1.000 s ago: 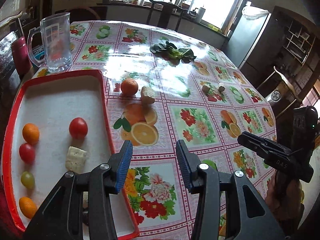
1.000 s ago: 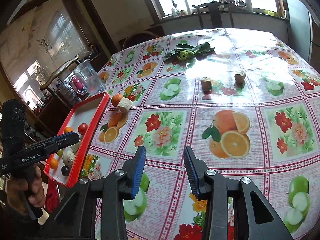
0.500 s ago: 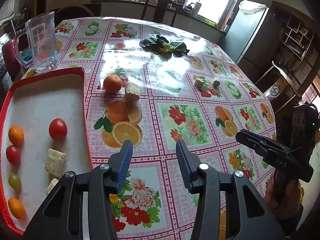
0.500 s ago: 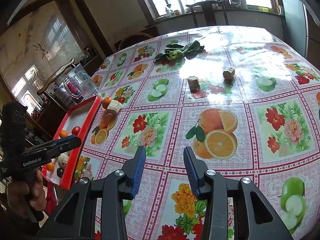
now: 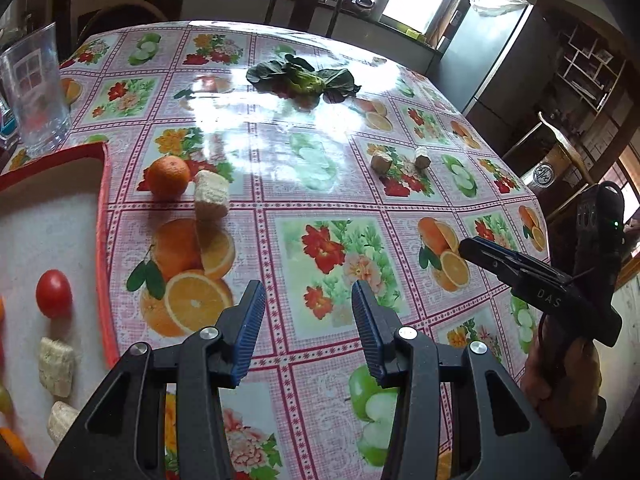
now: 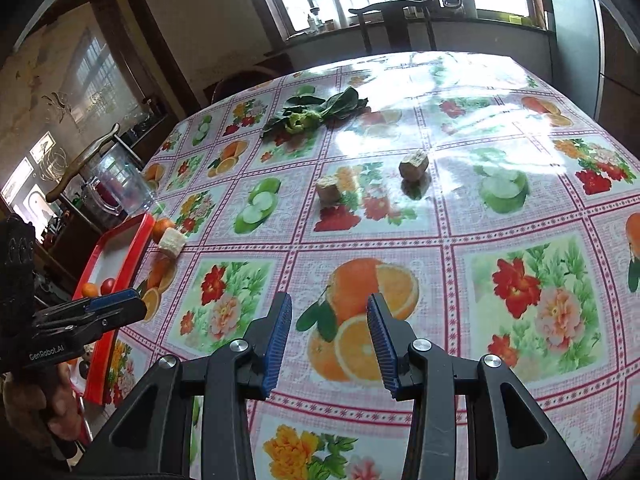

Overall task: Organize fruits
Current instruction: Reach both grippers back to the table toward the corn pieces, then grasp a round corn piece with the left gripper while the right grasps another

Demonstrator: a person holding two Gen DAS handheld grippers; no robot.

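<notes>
Progress partly made: red-rimmed tray (image 5: 103,240) at the worktop's (image 5: 304,152) left edge already carrying a red tomato (image 5: 53,293), 2 pale cut chunks (image 5: 56,366), and slivers of orange and green fruit at the frame's left margin. Exact count in the tray impossible to tell, most of it cropped off.

Left to gather, as judged from the layout: 1 mandarin orange (image 5: 167,176) just outside the tray's rim, touching or nearly touching a pale cut chunk (image 5: 211,196) beside it; further out, 2 small brownish cut pieces (image 6: 329,189) lying near each other mid-worktop. Leafy greens (image 5: 302,79) far back, probably not fruit. Clear glass mug (image 5: 34,92) standing behind the tray.

Left hand-held gripper (image 5: 307,316) released, blue pads apart, nothing between them, hovering over the printed cloth to the right of the tray. Right hand-held gripper (image 6: 329,334) likewise spread and empty, aimed toward the 2 brown pieces but well short of them.

Likely next: mandarin for the left, being nearest; brown pieces for the right.
</notes>
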